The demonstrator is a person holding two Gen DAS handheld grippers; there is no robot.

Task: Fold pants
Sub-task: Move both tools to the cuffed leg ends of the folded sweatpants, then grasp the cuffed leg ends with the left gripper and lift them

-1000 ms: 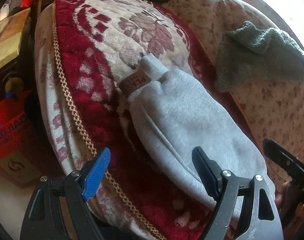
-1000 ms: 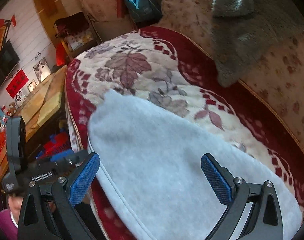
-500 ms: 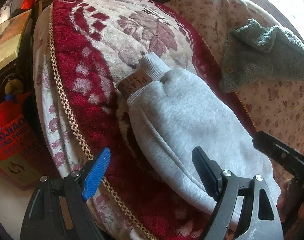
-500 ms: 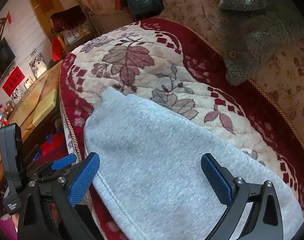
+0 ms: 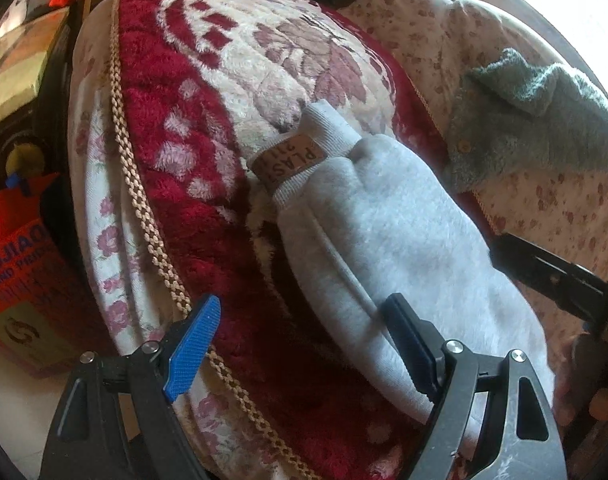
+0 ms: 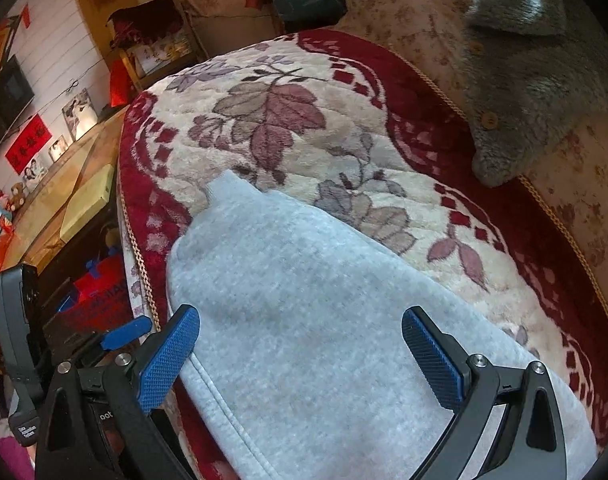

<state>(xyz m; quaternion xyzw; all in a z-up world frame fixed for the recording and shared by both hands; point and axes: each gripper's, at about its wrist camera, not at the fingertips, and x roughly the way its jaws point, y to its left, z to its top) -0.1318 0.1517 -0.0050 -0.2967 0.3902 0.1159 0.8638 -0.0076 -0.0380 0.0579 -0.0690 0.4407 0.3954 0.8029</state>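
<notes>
Light grey fleece pants (image 5: 388, 236) lie lengthwise on a red-and-cream floral blanket (image 5: 208, 92); their ribbed cuff with a brown label (image 5: 292, 162) points away from me. My left gripper (image 5: 300, 344) hovers open over the near left edge of the pants, its right finger above the grey cloth, its left one above the blanket's braided border. In the right wrist view the pants (image 6: 304, 320) fill the foreground, and my right gripper (image 6: 300, 352) stands open above them, nothing pinched. The left gripper (image 6: 124, 332) shows at that view's lower left.
A grey-green fuzzy garment (image 5: 536, 120) with buttons lies on the floral sofa back (image 5: 424, 32) to the right. A red bag (image 5: 20, 264) stands on the floor at the left. A wooden table (image 6: 64, 196) and shelves sit beyond the blanket's left edge.
The right gripper slid across the pants, so more of the blanket and the grey garment shows in its view. The left gripper stayed nearly still. Both stayed open.
</notes>
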